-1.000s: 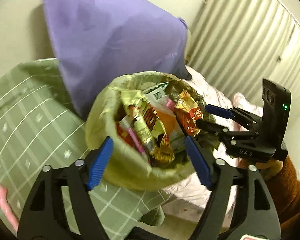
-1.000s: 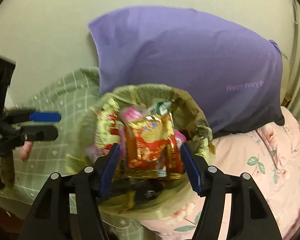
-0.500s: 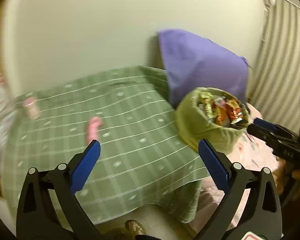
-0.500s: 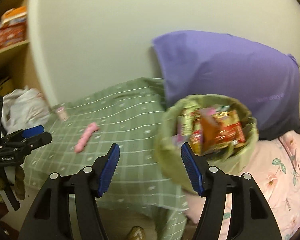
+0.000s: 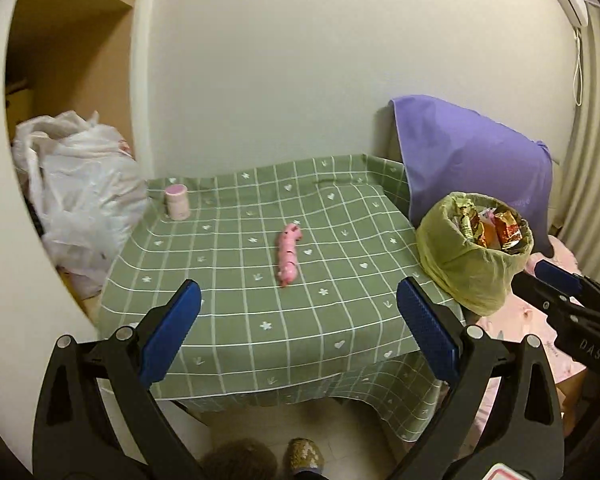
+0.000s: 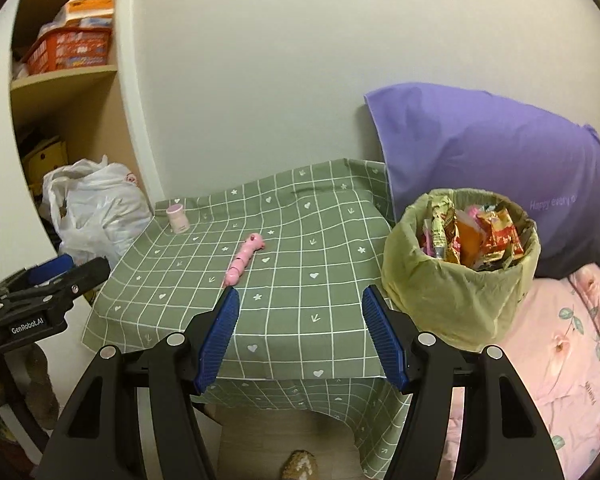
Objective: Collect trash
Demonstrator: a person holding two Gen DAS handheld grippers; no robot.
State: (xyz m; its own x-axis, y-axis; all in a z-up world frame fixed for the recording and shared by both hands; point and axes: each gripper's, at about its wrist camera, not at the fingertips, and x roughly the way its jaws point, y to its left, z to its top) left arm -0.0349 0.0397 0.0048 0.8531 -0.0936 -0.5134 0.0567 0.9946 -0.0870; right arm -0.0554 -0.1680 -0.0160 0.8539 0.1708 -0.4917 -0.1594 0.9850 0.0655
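While seen from the left wrist, left claw (image 5: 298, 328) gapes empty over the table (image 5: 340, 320); pink wrapper (image 5: 288, 254) lies mid-cloth, bin (image 5: 474, 264) full at right. Right wrist: right claw (image 6: 300, 338) open, empty; step judged: reach and pinch wrapper.

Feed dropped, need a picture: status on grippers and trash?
Both grippers open, left, right, nothing between fingers. Pink wrapper lies alone mid-tablecloth; bin full at right. Path clear.
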